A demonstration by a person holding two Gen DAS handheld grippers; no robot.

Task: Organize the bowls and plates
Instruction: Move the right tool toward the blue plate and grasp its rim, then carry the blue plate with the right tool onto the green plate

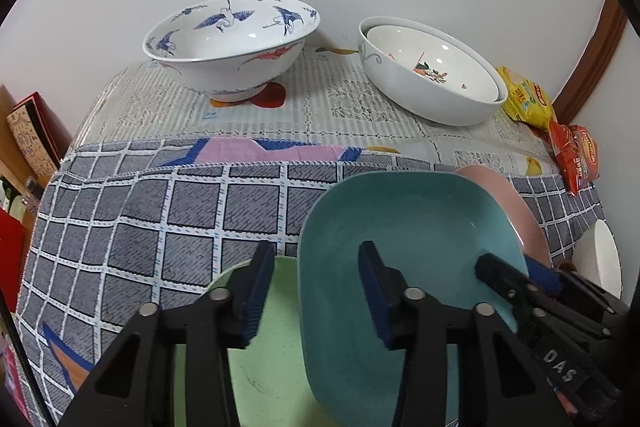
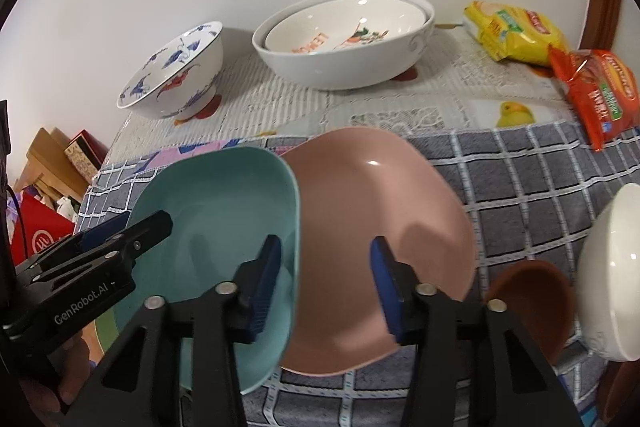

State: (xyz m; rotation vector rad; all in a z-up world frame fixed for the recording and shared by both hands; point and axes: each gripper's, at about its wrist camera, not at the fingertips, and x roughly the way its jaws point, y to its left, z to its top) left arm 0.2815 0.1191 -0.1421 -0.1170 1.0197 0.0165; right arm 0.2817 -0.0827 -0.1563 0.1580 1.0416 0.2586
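Judging from how things lie, little is sorted yet: at the far side of the bench (image 1: 256,131) one white bowl (image 2: 344,31) is nested in another, the crane bowl (image 1: 232,43) apart. Near, the teal plate (image 1: 404,259) is straddled by both grippers, left gripper (image 1: 316,291) and right gripper (image 2: 326,283), fingers half-open, not visibly pressing; pink plate (image 2: 380,227) and green plate (image 1: 276,359) are unstacked.

My fingers hide the near part of the green plate (image 1: 276,327), cut by the frame's bottom edge. Behind the teal plate (image 1: 408,227), the pink plate (image 1: 516,211) shows only a rim.
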